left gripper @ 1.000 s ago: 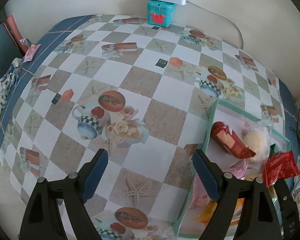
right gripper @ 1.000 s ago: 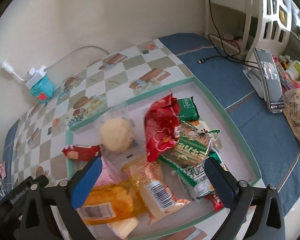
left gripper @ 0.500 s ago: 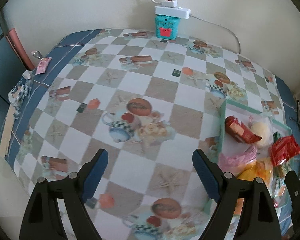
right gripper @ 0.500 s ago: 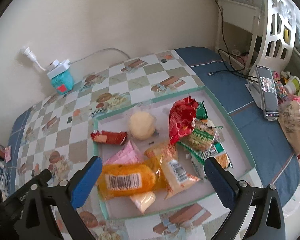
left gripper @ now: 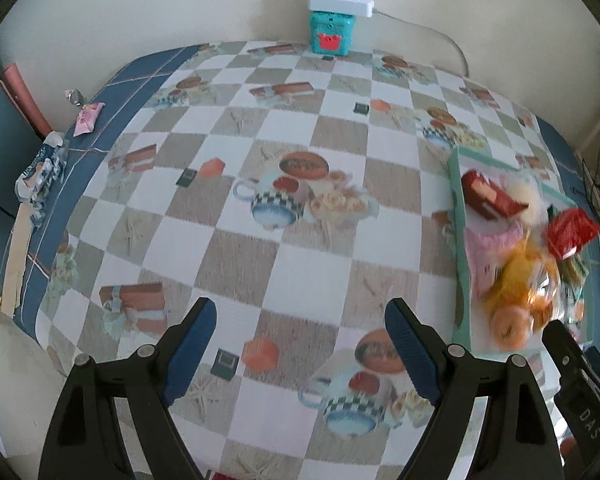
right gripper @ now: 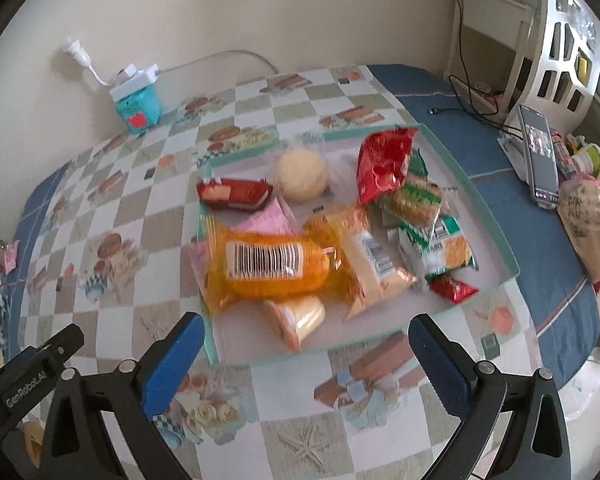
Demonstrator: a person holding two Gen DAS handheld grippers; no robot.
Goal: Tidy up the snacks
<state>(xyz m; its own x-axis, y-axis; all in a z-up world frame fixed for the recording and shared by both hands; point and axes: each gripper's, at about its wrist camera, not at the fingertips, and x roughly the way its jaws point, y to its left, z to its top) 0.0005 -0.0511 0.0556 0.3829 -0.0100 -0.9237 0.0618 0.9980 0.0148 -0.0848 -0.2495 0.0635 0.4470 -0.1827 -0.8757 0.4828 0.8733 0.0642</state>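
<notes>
Jaws of the left gripper (left gripper: 300, 340) stand released and empty above the checkered desk (left gripper: 260, 264), with the snack tray (left gripper: 458, 240) off to its right. Right gripper (right gripper: 306, 344) likewise gapes empty before the tray's near rim; the orange packet (right gripper: 260, 268) looks light, soft and crinkly, best pinched at a sealed end.

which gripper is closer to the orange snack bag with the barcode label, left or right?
Right. The right gripper hangs open just short of the orange barcoded snack bag, near the green-rimmed tray. The left gripper is open over bare checkered tablecloth, with the bag off to its right.
</notes>
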